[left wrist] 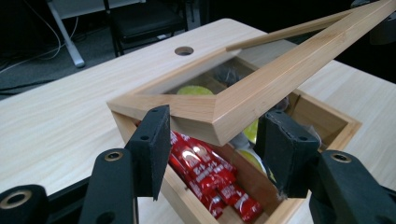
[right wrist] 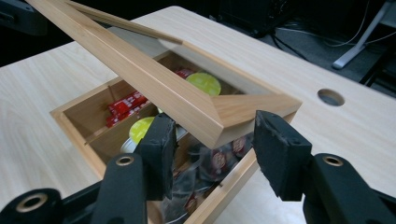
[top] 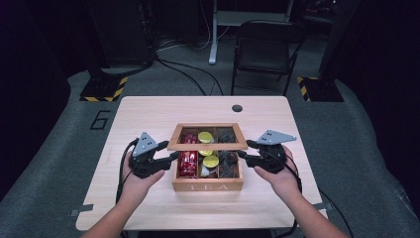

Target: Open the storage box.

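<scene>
A wooden box (top: 208,186) marked TEA stands at the middle of the table. Its glass-paned wooden lid (top: 207,145) is raised above it, tilted up at the front. My left gripper (top: 173,156) grips the lid's front left corner and my right gripper (top: 243,151) grips its front right corner. In the left gripper view the lid (left wrist: 261,88) corner sits between my pads (left wrist: 215,123), over red packets (left wrist: 205,172). In the right gripper view my jaws (right wrist: 215,123) clamp the other corner of the lid (right wrist: 163,88), above yellow-green capsules (right wrist: 204,82) and dark tea bags (right wrist: 215,163).
The light wooden table (top: 148,114) has a round cable hole (top: 237,108) behind the box. A black folding chair (top: 265,49) stands beyond the far edge. Grey floor with black-and-yellow tape surrounds the table.
</scene>
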A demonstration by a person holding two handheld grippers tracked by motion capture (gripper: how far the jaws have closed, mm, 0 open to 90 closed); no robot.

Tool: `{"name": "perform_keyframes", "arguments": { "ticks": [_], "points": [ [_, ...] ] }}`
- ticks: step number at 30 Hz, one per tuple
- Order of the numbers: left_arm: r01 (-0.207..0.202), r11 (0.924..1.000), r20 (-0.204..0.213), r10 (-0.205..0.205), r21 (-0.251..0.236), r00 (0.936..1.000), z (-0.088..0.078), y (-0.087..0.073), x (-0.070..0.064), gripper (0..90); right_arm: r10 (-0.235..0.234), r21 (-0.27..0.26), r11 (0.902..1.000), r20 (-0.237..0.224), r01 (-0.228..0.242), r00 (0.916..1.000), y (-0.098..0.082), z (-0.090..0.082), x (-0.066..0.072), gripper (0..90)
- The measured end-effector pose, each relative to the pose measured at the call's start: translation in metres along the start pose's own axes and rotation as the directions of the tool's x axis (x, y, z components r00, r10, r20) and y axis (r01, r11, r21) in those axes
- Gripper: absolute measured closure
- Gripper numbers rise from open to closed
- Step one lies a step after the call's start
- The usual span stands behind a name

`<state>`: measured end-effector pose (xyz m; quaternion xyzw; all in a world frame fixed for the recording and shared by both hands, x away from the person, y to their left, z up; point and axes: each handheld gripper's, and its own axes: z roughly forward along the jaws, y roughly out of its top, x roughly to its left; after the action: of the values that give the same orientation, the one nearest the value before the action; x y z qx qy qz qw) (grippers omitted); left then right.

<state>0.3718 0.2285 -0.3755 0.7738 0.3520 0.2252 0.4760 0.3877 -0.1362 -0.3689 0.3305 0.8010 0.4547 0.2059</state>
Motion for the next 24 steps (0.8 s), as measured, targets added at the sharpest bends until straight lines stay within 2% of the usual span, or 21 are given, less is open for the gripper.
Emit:
{"name": "perform_keyframes", "arguments": {
  "ticks": [4,8,13,19,24],
  "points": [
    [0.017,0.9998,0.008,-0.017,-0.006,0.9998,0.001,0.011,0.007,47.4,-0.015,0.013,0.9998,0.016,0.015,0.9998,0.014,0.0,-0.002,49.2],
    [0.0,1.0,-0.01,0.0,-0.004,1.0,0.001,0.024,0.012,49.5,-0.022,0.008,0.9997,0.028,0.021,0.9994,0.025,0.001,-0.007,49.3],
    [0.004,1.0,-0.014,-0.004,0.001,0.9999,0.003,0.037,0.019,51.0,-0.031,-0.001,0.9995,0.053,0.031,0.9981,0.038,0.004,-0.013,52.2],
    [-0.014,0.9999,-0.04,0.014,-0.002,0.9991,0.008,0.052,0.026,53.4,0.008,-0.016,0.9999,0.051,-0.007,0.9987,0.049,0.008,-0.025,55.8],
    [-0.006,1.0,-0.05,0.006,-0.003,0.9987,0.012,0.058,0.031,54.7,-0.002,-0.009,1.0,0.072,0.003,0.9974,0.056,0.017,-0.03,54.7]
  ]
}}
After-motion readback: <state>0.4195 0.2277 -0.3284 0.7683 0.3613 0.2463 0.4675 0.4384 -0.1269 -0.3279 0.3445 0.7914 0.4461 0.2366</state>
